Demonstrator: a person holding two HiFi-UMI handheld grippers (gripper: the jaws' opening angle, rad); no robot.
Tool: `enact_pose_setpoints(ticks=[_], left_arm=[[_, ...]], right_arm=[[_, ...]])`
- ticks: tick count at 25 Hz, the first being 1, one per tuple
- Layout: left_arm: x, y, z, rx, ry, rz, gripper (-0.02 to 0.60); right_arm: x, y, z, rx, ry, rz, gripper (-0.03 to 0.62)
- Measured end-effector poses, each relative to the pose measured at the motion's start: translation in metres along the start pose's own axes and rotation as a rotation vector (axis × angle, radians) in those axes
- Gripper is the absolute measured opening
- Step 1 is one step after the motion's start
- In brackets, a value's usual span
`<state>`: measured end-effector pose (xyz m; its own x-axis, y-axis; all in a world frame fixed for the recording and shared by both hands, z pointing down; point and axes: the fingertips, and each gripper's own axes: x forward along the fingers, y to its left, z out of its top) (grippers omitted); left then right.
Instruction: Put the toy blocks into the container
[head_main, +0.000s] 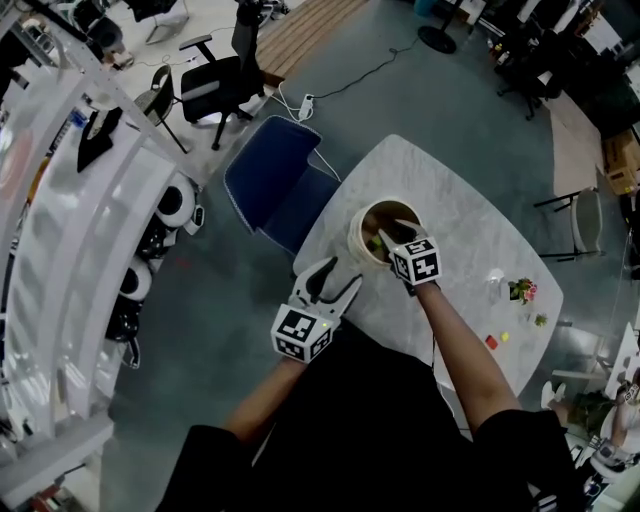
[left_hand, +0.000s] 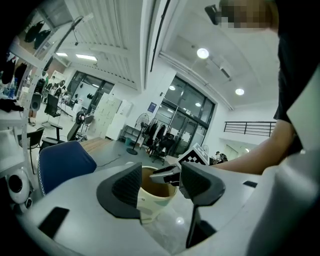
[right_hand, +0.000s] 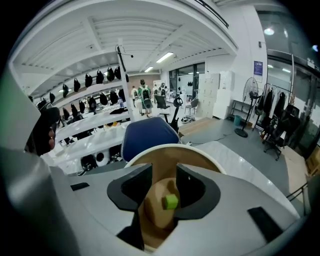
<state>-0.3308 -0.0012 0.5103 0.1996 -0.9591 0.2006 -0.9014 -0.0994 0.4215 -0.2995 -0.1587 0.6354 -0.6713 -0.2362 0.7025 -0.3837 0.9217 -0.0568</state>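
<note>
Head view, looking down on a white marble tabletop (head_main: 462, 228) in an open workroom.

Lower left of centre, the left hand-held gripper (head_main: 333, 280) hangs off the near edge of the tabletop. Its own view shows the jaws standing apart with nothing between them, and the cup just beyond them.

At centre, near the left edge of the tabletop, stands the cup (head_main: 356, 240), the container for the blocks. It is round and upright, cream outside and tan inside.

Directly over the cup's mouth is the right hand-held gripper (right_hand: 164, 179), pointing down into it. Its jaws stand moderately apart. A green block (right_hand: 171, 201) shows in the gap, close to one pad and clear of the other, so it is not clamped. It looks already let go into the cup. Whether it is falling or lying on the bottom cannot be told. It is a small bright cube with plain faces.

Lower right of the tabletop, well apart from the cup, loose pieces remain: a red block (head_main: 491, 341), a yellow block (head_main: 504, 337) just beside it, a green bit (head_main: 540, 320), and a pink-and-green cluster (head_main: 521, 290) too small to make out.

The task appears partly done: one block is in or going in, and several are left to fetch.
</note>
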Motion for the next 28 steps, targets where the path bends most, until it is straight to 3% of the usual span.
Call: enact_pose_setpoints(ticks=[13, 16, 23, 28], left_arm=[[0.004, -0.01, -0.008, 0.011, 0.025, -0.017, 0.229], [0.012, -0.024, -0.008, 0.025, 0.029, -0.034, 0.229], [0.034, -0.067, -0.014, 0.075, 0.053, -0.113, 0.229], [0.065, -0.103, -0.021, 0.128, 0.072, -0.175, 0.229]], right_arm=[[-0.048, 0.002, 0.005, 0.085, -0.115, 0.015, 0.135], [-0.077, -0.01, 0.012, 0.115, -0.183, -0.015, 0.127], [-0.167, -0.034, 0.01, 0.313, -0.387, -0.069, 0.052], [-0.247, -0.053, -0.01, 0.374, -0.498, -0.146, 0.007]])
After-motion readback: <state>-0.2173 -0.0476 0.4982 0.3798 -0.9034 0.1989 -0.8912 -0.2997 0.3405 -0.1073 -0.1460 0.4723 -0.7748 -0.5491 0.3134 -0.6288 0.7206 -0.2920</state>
